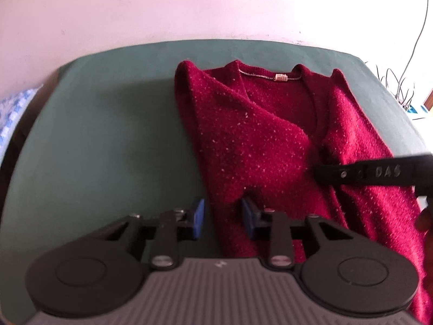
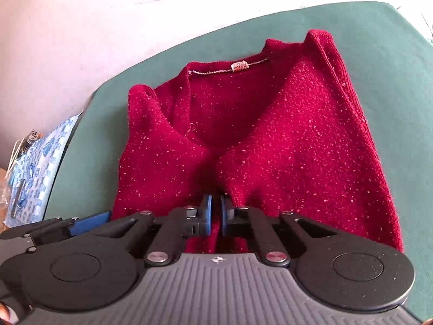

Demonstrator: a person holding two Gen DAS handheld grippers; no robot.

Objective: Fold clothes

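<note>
Right wrist view shows the right gripper [image 2: 215, 212] jaws pinched on the red cardigan [image 2: 270, 140]. Left gripper [image 1: 222, 218] jaws clamp its edge; thick wool could slip.

A table covered in green cloth [image 1: 108, 113] stands against a pale wall. On it lies a dark red speckled knit cardigan [image 1: 257, 135], collar toward the far edge, seemingly nearer the right edge; the left half is bare.
</note>
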